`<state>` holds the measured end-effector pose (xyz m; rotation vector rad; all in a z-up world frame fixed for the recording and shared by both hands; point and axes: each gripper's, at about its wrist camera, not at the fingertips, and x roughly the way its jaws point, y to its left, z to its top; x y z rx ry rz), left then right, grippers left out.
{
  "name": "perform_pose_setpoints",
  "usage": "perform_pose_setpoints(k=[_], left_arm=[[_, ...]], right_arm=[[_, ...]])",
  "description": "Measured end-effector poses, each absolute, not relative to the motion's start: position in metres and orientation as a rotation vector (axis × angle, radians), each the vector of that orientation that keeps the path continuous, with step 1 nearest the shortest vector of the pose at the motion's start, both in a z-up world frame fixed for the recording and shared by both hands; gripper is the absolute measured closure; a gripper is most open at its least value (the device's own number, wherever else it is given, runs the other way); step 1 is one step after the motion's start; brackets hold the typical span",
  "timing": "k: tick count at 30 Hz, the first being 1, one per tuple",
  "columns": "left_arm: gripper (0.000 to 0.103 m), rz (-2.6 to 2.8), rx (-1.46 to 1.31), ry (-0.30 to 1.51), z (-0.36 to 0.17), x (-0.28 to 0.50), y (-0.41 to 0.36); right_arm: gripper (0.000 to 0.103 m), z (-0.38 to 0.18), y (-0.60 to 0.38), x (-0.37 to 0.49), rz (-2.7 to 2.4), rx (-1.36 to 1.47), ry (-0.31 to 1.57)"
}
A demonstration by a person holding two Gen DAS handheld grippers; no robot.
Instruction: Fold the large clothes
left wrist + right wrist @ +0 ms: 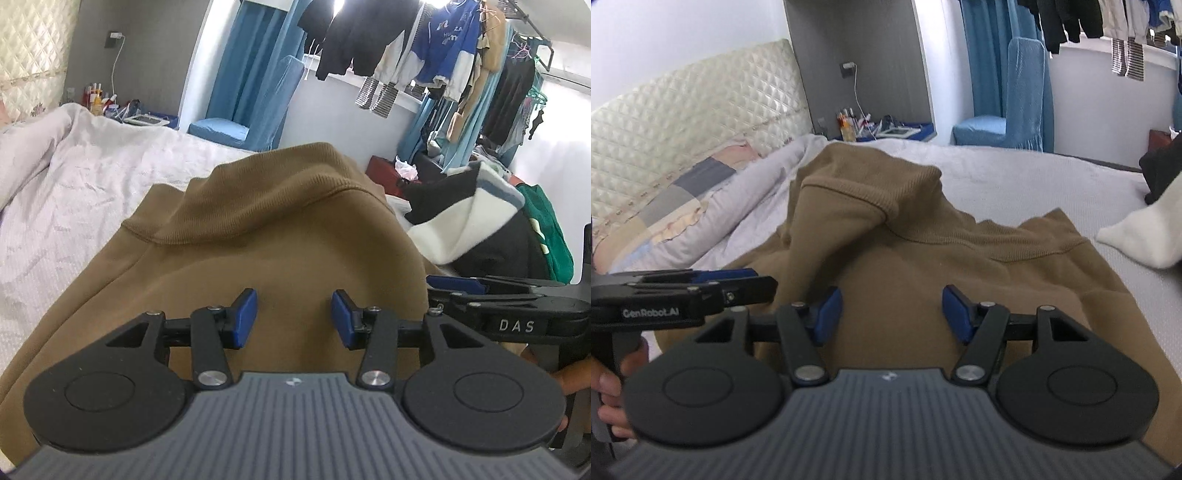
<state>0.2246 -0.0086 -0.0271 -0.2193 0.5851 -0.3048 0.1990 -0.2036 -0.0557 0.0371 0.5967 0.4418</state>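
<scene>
My left claw sits half open, nothing pinched, pads over the brown sweatshirt right under it. My right claw is just beside it, also apart and empty. Beyond both, the sweatshirt's ribbed hem bunches up on the white bed.

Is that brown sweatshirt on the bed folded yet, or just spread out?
Not neatly folded: the brown sweatshirt lies rumpled on the bed, with a ribbed-edged part standing up in a hump.
</scene>
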Motion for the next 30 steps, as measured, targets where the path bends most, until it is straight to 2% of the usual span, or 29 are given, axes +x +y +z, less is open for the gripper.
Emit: perform_pose_setpoints(k=[10,19,30], left_arm=[[0.05,-0.259,-0.219,0.631,-0.044,0.252,-0.013],[0.049,-0.232,-0.254,0.643,-0.056,0.278,-0.009],[0.048,-0.173,-0.29,0.53,-0.036,0.215,-0.001]], right_arm=[[0.04,-0.07,-0.193,0.229,0.437,0.064,0.699],[0.034,-0.087,-0.18,0.25,0.393,0.07,0.67],[0.034,-0.072,-0.191,0.209,0.386,0.082,0.563]])
